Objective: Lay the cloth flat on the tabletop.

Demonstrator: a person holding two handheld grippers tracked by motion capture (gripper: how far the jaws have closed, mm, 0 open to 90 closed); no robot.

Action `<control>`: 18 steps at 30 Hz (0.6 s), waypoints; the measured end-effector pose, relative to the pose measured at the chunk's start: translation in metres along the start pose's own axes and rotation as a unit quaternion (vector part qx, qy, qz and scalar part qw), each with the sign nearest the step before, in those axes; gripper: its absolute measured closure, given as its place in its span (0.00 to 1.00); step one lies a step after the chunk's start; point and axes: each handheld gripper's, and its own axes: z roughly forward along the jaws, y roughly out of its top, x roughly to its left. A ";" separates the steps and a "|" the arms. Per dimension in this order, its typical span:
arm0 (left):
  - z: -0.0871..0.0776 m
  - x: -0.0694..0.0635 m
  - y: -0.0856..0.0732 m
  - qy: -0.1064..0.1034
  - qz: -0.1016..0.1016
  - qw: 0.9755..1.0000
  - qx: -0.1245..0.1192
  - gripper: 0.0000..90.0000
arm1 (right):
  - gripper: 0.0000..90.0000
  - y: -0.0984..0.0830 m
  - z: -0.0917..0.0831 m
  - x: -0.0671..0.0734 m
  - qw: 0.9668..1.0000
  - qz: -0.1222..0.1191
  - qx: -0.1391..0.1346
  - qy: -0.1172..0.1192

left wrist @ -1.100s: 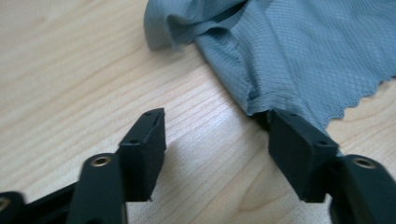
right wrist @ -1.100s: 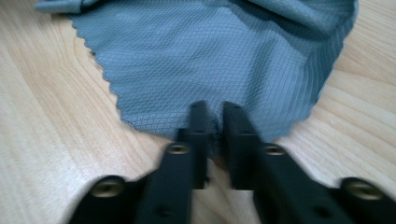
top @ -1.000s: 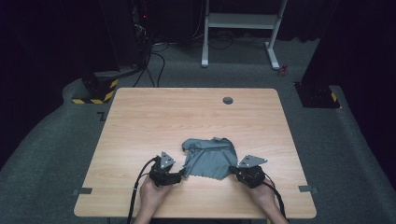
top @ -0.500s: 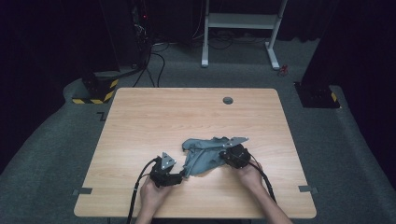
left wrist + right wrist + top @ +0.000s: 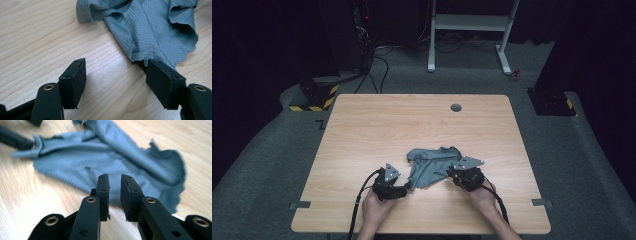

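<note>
- Item: grey cloth (image 5: pixel 432 165), thin and knitted, lying crumpled on the tabletop (image 5: pixel 377 130) toward the near edge, between the two tools; one corner is drawn out to a point toward the left tool, and folds are bunched along the far side.
- Left tool (image 5: pixel 404 190): jaws standing wide apart, with bare wood between them. In the left gripper view the cloth's pointed corner (image 5: pixel 160 58) is seen just at the tip of one pad (image 5: pixel 163 80); whether it is touched or merely overlapped cannot be told. Nothing is pinched.
- Right tool (image 5: pixel 115 187): jaws have just been opening and now stand a narrow gap apart, raised above the cloth's near edge (image 5: pixel 140 202). No fabric is seen between the pads; the cloth is judged released.
- Risk, missed grasp: should the left tool be closed where it stands, only air or a few threads of the corner would likely be caught, since the corner lies beside one pad and not between the two.
- Risk, dragging: a corner snagged on a pad could be pulled along by a moving tool, and the cloth would be skewed or re-crumpled.
- Risk, double layer: the folds at the far side could be taken up together with an edge, so that a wrinkle would be locked in.
- Risk, slip: a grip taken too near the frayed hem is judged likely to be lost once the cloth is tensioned.
- Risk, overhang: the cloth lies near the tabletop's front edge; a pull toward the person could bring part of it off.
</note>
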 end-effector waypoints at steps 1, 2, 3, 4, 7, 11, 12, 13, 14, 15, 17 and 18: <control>0.000 0.000 0.000 0.000 0.000 1.000 0.000 0.37 | 0.83 0.000 0.005 0.001 1.000 0.002 0.004 0.001; 0.000 0.000 0.000 0.000 0.000 1.000 0.000 0.37 | 0.82 0.000 0.010 0.001 1.000 0.006 0.006 0.004; 0.000 0.000 0.000 0.000 0.000 1.000 0.000 0.37 | 0.81 0.000 0.013 0.001 1.000 0.010 0.007 0.007; 0.000 0.000 0.000 0.000 0.000 1.000 0.000 0.37 | 0.80 0.001 0.017 0.001 1.000 0.013 0.010 0.009; 0.000 0.000 0.000 -0.001 0.000 1.000 0.000 0.36 | 0.79 0.001 0.026 0.004 1.000 0.005 0.022 0.006; 0.000 0.000 0.000 0.000 0.000 1.000 0.000 0.36 | 0.98 0.000 0.025 0.003 1.000 0.000 0.030 -0.001; 0.000 0.000 0.000 0.000 0.000 1.000 0.000 0.36 | 0.98 0.000 0.025 0.003 1.000 0.000 0.030 -0.001; 0.000 0.000 0.000 0.000 0.000 1.000 0.000 0.36 | 0.99 0.000 0.021 0.001 1.000 0.006 0.030 0.002; 0.000 0.000 0.000 0.000 0.000 1.000 0.000 0.36 | 0.99 0.000 0.021 0.001 1.000 0.006 0.030 0.002; 0.000 0.000 0.000 0.000 0.001 1.000 0.000 0.36 | 0.99 0.000 0.019 0.000 1.000 0.005 0.028 0.001; 0.000 0.000 0.000 -0.001 0.000 1.000 0.000 0.36 | 0.99 0.000 0.011 0.000 1.000 0.003 0.025 0.001; 0.000 0.000 0.000 -0.001 0.000 1.000 0.000 0.36 | 0.99 -0.001 0.000 0.001 1.000 -0.001 0.025 0.001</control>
